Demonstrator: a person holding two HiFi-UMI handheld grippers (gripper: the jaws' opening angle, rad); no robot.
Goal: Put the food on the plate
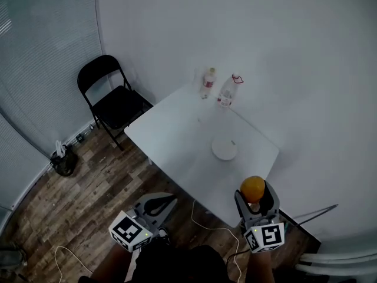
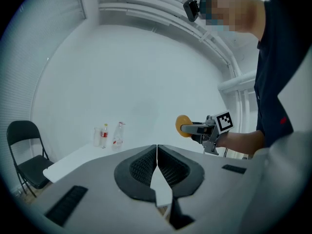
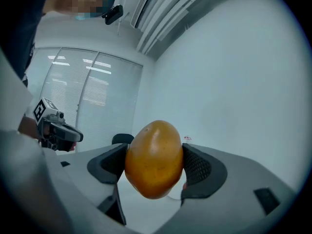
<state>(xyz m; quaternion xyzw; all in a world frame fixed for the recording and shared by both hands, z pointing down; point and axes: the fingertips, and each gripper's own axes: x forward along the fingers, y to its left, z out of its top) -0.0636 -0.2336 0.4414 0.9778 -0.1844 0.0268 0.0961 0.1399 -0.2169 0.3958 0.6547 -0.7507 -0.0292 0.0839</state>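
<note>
- The fruit (image 3: 154,160) is smooth, egg-shaped and orange-yellow.
- It sits squarely between the jaws of the right gripper (image 1: 255,194), which pinch it on both sides. It is held in the air by the edge of the table (image 1: 177,140), apart from the white plate (image 1: 224,148).
- The left gripper (image 2: 157,165) has its jaws pressed together, with nothing between them.

White table (image 1: 177,135): round plate (image 1: 224,148) toward near end; short bottle (image 1: 208,82), taller bottle (image 1: 227,91) at far corner.
</note>
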